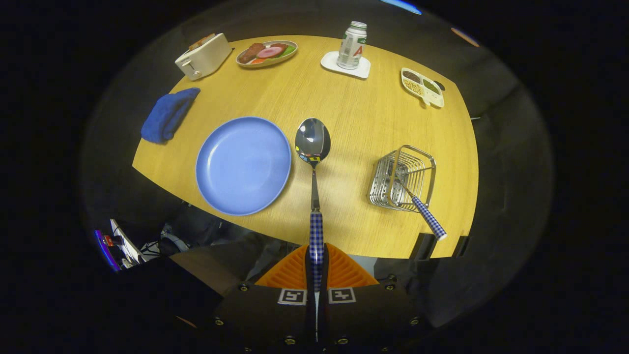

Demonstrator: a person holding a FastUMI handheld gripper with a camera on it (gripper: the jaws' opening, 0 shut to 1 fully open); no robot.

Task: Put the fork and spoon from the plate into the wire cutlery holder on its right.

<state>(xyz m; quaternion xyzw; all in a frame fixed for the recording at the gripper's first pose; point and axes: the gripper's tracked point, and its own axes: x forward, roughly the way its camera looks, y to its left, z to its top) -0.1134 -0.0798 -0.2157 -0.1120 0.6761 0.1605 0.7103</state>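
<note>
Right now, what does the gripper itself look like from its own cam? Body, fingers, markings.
The gripper has a dark body with small round screws along its front edge. Two square black-and-white fiducial markers sit on it, one behind each finger. The fingers are wedge-shaped with ribbed faces. No cables visible on it.

The gripper clamps the spoon above the table.

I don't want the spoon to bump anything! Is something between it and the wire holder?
Nothing visible. The gripper is shut on the spoon, with bare table across to the wire holder. The fork already leans inside.
</note>
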